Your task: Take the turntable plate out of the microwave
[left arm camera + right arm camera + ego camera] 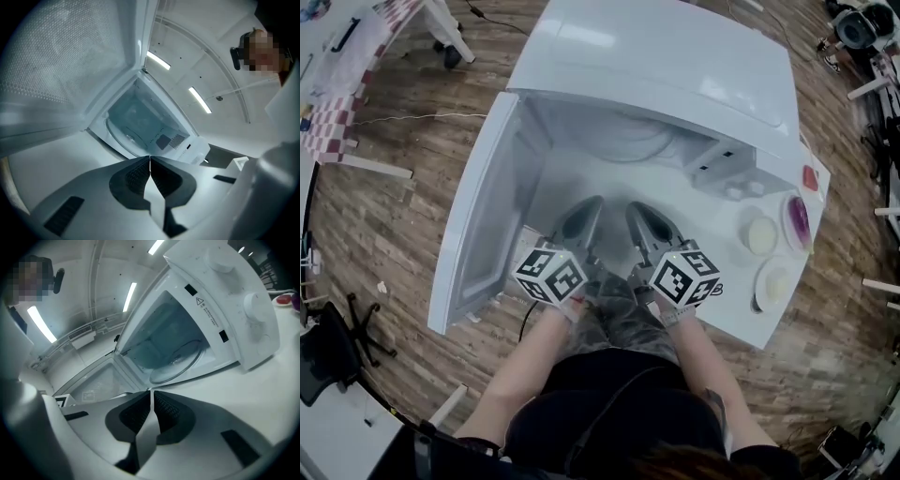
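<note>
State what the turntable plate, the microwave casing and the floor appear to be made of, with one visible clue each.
Turntable plate: probably clear glass; the cavity shows through it. Microwave casing: glossy white, painted metal or plastic; it reflects light. Floor: wood-look planks, visible grain.

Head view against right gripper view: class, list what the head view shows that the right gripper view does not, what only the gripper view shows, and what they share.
Only the head view: the wooden floor, an office chair at the left, and the person's forearms.
Only the right gripper view: the turntable plate lying inside the cavity, and the ceiling lights.
Both: the microwave with its door swung open, and the right gripper, jaws together with nothing between them, in front of the opening.
</note>
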Demonstrator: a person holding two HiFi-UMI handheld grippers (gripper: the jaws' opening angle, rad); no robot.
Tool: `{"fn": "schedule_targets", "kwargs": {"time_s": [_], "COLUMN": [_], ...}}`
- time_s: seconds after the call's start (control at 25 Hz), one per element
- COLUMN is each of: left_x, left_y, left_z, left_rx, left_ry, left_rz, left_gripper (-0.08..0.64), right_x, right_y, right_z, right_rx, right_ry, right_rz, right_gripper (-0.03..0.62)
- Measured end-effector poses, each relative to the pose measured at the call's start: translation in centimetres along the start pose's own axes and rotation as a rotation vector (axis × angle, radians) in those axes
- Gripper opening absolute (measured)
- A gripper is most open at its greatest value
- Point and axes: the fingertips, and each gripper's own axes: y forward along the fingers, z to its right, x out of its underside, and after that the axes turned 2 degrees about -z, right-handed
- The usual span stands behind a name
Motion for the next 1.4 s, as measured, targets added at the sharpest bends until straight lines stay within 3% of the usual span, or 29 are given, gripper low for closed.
{"fn": "schedule_targets", "kwargs": {"time_s": [0.12,0.28,0.4,0.6,0.8,1.0,1.16,1.4], "left_x": [-0.5,-1.2,-1.7,-2.2,-2.1,-1.3,-1.0,-1.3], "left_y": [0.7,1.6,1.9,2.3,3.4,4.9,5.0,5.4], "left_z": [-0.5,-1.3,-2.2,-3.7,-4.8,-5.3,-5.5,-5.9], "left_rx": [-0.006,-0.020,-0.040,-0.083,-0.087,-0.049,-0.008,0.024], "left_ry": [-0.058,-0.124,-0.158,-0.209,-0.291,-0.373,-0.440,-0.501], "left_rz": [0.024,0.055,0.074,0.099,0.091,0.036,0.014,0.005], "left_gripper": [0.012,0.014,0.014,0.014,0.022,0.086,0.094,0.094], "right_x": [-0.7,-1.9,-2.3,-2.9,-3.0,-3.4,-3.3,-3.5], "right_y": [1.1,2.5,3.8,5.4,7.0,7.9,8.5,8.4], "right_z": [1.3,3.0,3.8,5.7,6.3,7.1,7.1,7.1], "right_rx": [0.026,0.027,-0.001,0.016,-0.003,0.014,0.021,0.015], "right_ry": [0.024,0.130,0.231,0.404,0.554,0.697,0.756,0.765], "right_rz": [-0.003,0.015,0.020,0.052,0.088,0.139,0.162,0.200], "right_gripper": [0.021,0.025,0.104,0.127,0.143,0.143,0.134,0.095]}}
